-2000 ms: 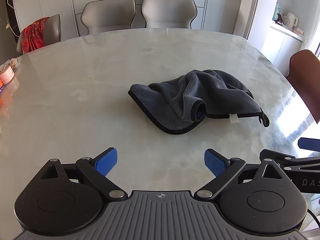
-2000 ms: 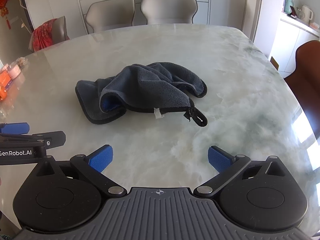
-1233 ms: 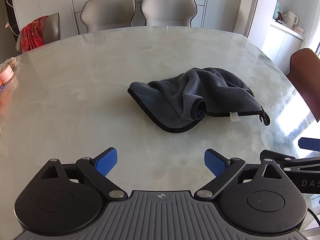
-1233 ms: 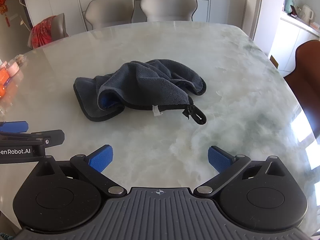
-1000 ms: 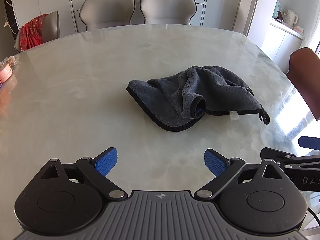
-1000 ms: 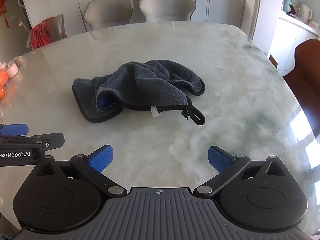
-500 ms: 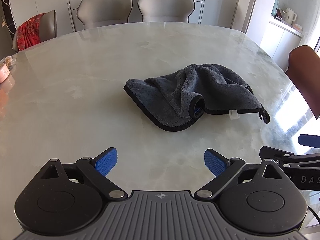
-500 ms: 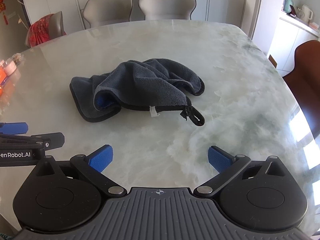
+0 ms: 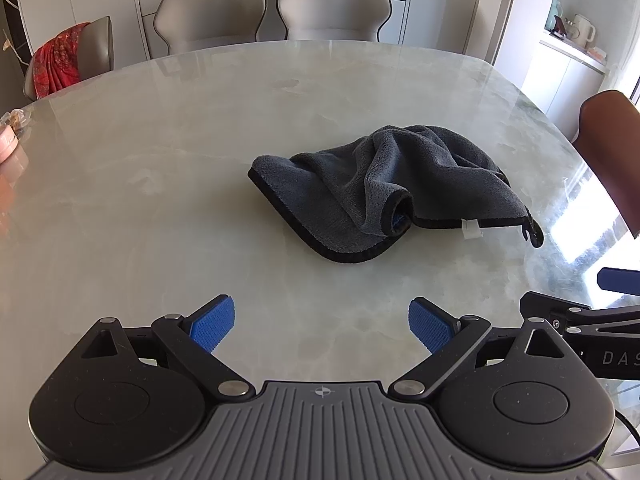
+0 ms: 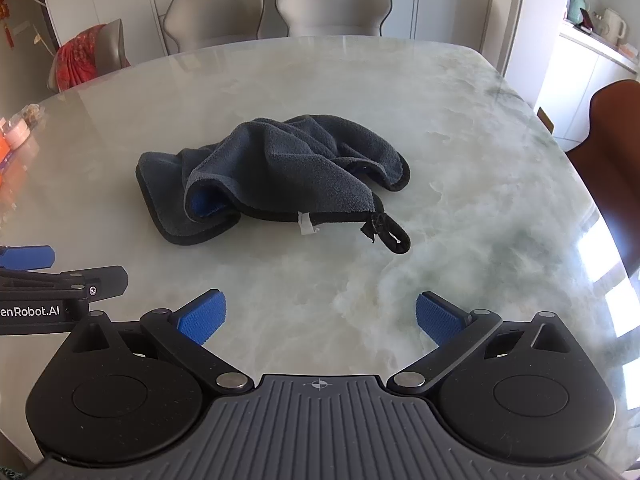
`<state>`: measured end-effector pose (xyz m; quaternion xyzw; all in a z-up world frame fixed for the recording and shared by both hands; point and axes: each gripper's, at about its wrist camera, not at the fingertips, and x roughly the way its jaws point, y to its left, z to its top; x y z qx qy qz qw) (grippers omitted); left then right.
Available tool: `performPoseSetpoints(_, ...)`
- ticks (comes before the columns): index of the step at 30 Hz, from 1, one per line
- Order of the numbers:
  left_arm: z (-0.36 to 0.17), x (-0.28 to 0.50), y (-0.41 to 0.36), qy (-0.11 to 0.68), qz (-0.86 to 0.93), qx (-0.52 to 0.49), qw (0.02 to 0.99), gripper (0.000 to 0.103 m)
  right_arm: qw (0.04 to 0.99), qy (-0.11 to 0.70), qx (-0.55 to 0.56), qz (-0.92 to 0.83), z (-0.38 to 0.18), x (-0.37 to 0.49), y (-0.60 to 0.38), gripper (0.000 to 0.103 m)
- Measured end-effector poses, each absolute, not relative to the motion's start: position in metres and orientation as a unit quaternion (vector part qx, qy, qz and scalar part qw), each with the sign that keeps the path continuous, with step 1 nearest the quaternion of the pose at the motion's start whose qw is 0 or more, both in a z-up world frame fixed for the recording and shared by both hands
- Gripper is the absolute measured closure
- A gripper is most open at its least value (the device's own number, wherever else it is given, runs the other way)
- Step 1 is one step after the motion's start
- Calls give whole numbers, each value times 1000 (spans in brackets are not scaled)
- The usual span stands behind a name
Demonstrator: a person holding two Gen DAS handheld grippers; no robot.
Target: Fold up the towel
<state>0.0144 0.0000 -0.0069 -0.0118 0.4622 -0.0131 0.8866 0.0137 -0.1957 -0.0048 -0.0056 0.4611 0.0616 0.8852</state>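
Observation:
A dark grey towel [image 9: 384,184] with a black hem lies crumpled on the pale marble table [image 9: 160,152]. It also shows in the right wrist view [image 10: 280,168], where a blue underside peeks from a fold. A white tag [image 10: 306,224] and a black hanging loop [image 10: 390,234] sit on its near edge. My left gripper [image 9: 322,324] is open and empty, short of the towel. My right gripper [image 10: 320,318] is open and empty, also short of it, beside the left one.
Two grey chairs [image 9: 272,8] stand at the far side. A chair with a red cloth [image 9: 60,64] is at the far left, a brown chair [image 10: 612,160] at the right. Small pink and orange items [image 10: 16,136] sit near the table's left edge.
Both grippers have crept slightly forward toward the towel and stayed open. The towel has not moved.

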Motion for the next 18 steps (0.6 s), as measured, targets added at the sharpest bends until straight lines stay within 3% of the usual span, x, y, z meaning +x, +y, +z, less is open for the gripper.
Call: performPoseSetpoints(18,-17,41,9,476,-22,-25,879,7,894,442,36,65,-7,42,-218,1)
